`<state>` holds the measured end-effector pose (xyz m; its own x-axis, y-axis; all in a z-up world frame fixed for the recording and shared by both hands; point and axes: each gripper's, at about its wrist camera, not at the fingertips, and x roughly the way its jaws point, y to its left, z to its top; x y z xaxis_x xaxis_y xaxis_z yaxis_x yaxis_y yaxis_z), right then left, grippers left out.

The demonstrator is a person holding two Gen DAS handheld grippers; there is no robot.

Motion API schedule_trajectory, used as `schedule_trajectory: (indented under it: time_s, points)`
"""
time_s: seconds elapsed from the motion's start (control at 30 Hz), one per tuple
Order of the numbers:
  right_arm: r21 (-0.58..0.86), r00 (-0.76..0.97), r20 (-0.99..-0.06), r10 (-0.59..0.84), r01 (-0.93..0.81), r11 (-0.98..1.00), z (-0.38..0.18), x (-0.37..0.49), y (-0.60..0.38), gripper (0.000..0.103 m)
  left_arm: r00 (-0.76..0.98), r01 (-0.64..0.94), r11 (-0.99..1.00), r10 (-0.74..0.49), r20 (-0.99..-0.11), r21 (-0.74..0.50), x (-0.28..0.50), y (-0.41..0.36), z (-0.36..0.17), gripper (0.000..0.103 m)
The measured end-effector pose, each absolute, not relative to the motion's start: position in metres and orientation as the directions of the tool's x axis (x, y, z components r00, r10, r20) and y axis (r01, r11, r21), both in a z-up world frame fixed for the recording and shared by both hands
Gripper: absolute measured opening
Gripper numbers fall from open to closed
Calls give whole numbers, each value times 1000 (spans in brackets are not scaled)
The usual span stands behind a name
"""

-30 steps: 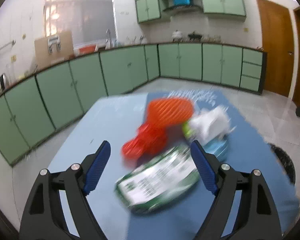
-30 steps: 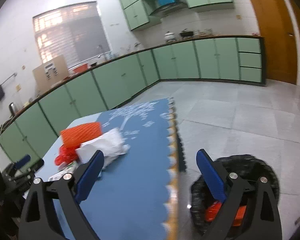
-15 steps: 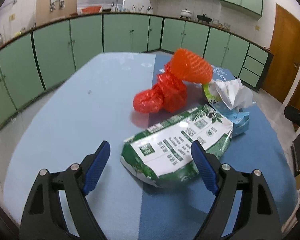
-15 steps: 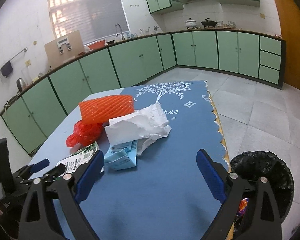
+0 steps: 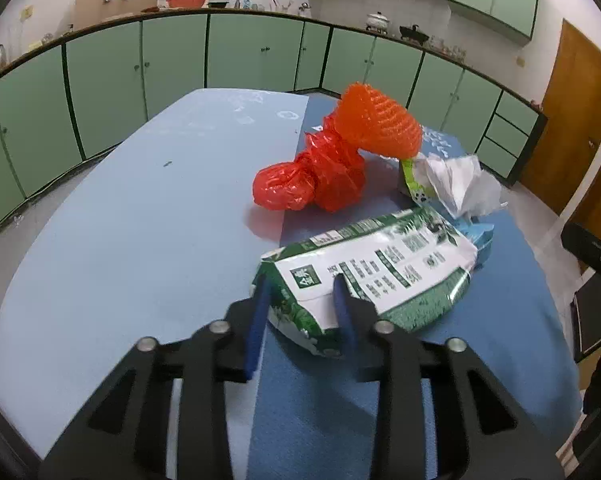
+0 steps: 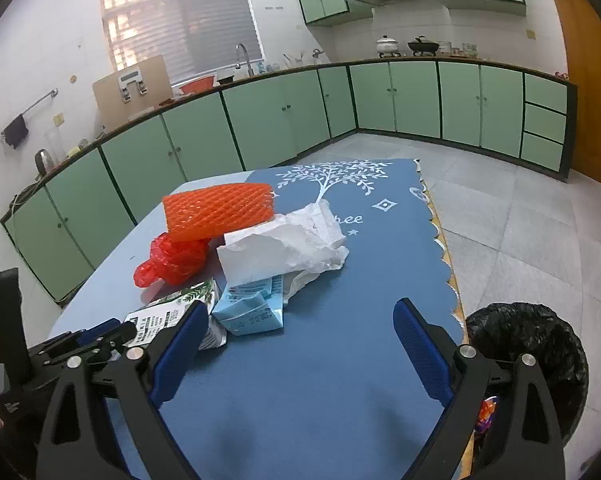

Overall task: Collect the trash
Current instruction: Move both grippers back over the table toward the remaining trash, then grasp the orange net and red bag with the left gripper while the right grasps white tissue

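From the left wrist, the left gripper (image 5: 300, 296) has just been closing its jaws, and the blue pads now pinch the near end of the one green-and-white carton (image 5: 374, 270), which lies flat on the blue table (image 5: 140, 220). Beyond it sit one red plastic bag (image 5: 312, 176), one orange foam net (image 5: 376, 126) and one crumpled white paper (image 5: 458, 184) (its lower edge covers a light blue carton (image 5: 480, 236)).

From the right wrist, the right gripper (image 6: 296, 320) hangs with jaws spread and nothing between them, just right of the same pile. One black-lined bin (image 6: 528, 344) stands on the floor at the near right.
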<state>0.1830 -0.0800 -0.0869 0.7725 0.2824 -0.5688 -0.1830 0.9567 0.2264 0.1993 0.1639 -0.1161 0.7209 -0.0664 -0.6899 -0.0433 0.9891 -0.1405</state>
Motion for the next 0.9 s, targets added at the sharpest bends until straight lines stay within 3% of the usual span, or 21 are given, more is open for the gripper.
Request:
schedule_trajectory:
  time_s: [0.03,0.1,0.37,0.4,0.5,0.53,0.7,0.9]
  points:
    - [229,773,-569,282,-180,957,-88,183,-81,92,727,-45,990,-59,-684,-133,198,163,-114,11]
    - [231,771,-572,282,-179,956,-88,184,-83,92,739,-38,991,-60,-671,-131,196,162,-111,1]
    - [235,764,-580,281,-173,956,-92,184,-85,92,730,27,988,-123,-672,-152,190,155,-105,3]
    - [235,765,-580,280,-172,957,-92,184,-85,92,731,42,988,-130,-670,-146,189,153,-103,5]
    - [233,764,-582,277,-170,958,-94,183,-87,92,745,46,991,-120,-656,-128,183,147,-99,36]
    - [231,764,-583,276,-169,958,-94,183,-87,92,751,53,991,-121,-649,-123,181,143,-96,40]
    - [231,772,-581,258,-147,962,-93,182,-98,92,772,122,989,-148,-618,-84,177,118,-89,49]
    - [247,783,-574,238,-112,963,-92,180,-116,92,758,233,971,-145,-636,56,185,72,-108,55]
